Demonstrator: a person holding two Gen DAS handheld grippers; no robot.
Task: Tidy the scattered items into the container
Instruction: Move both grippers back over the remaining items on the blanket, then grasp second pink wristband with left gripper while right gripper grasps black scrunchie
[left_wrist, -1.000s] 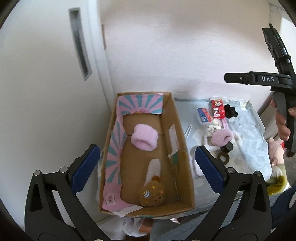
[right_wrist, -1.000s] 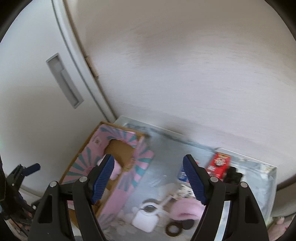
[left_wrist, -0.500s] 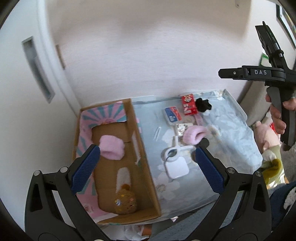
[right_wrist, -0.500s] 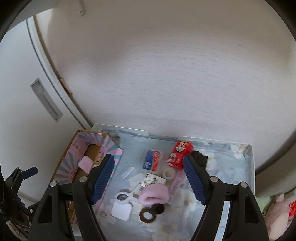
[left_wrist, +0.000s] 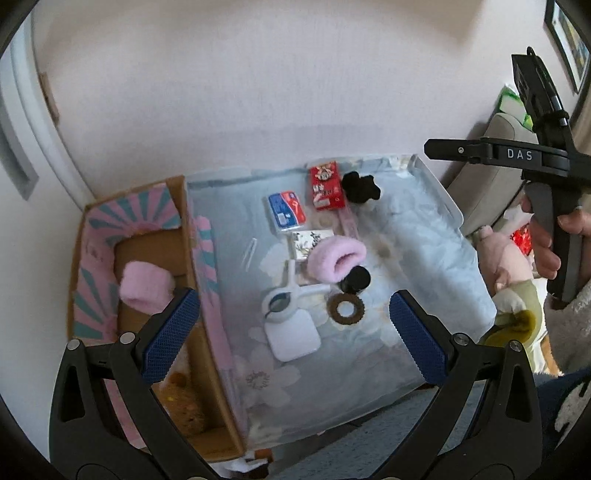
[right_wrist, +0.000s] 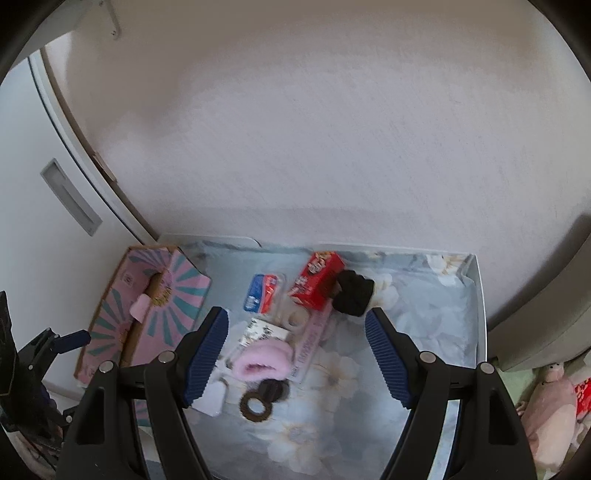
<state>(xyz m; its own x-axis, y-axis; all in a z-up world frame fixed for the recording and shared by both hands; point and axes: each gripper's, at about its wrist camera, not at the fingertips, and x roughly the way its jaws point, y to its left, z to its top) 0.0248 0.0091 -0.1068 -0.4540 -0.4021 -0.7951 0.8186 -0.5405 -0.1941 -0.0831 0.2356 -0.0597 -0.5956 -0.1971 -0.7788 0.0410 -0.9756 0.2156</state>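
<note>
Both views have swung from the cardboard box toward the scattered items on the floral-covered tray. Left hand-held gripper and right hand-held gripper hang released, grasping nothing. One pink cuff lies in the box, another mid-tray, half-hiding a black cap; the box's near corner is cut off.

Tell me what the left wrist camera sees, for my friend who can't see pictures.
The left gripper, open and empty, hangs above a flowery blue cloth strewn with small things: a pink fuzzy cuff, a red box and a brown ring. A cardboard box on the left already holds another pink cuff.
</note>
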